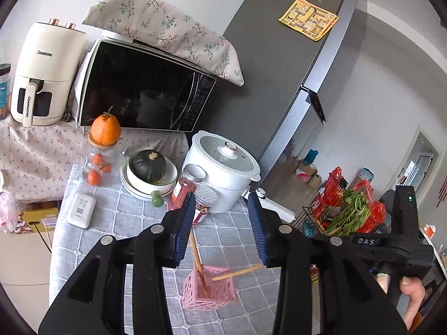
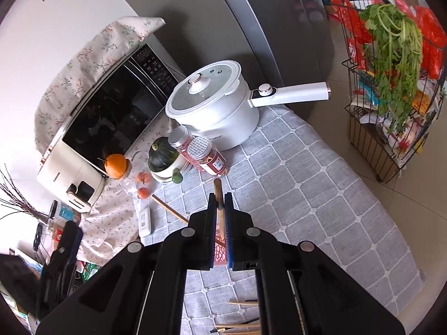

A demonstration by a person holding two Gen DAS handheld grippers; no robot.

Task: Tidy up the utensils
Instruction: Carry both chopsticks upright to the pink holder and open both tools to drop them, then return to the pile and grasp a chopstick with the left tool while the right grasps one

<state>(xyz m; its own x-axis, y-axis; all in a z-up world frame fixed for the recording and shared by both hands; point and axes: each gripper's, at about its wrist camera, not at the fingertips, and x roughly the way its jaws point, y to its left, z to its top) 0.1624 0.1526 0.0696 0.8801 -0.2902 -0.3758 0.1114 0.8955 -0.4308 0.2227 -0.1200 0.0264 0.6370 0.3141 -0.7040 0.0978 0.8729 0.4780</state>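
Right tongs grip a chopstick above the pink holder

While the right tongs [image 2: 220,209] pinch a brown wooden chopstick [image 2: 218,195] over the pink perforated plastic utensil holder [image 1: 208,287] on the grey checked worktop [image 1: 134,217], the left tongs [image 1: 220,223] hang wide apart, empty; one chopstick [image 1: 199,262] already stands in the holder.

On my left wrist feed, "CHANGHONG" reads twice on the cream air fryer [image 1: 46,75], once across its body and once down its drawer handle. The letters "DAS" stand raised on the black frame of the right gripper [image 1: 366,242], seen at the right edge. Print on the yellow fridge sheet [image 1: 308,18] and the white pot [image 2: 215,106] is too small for me to read.
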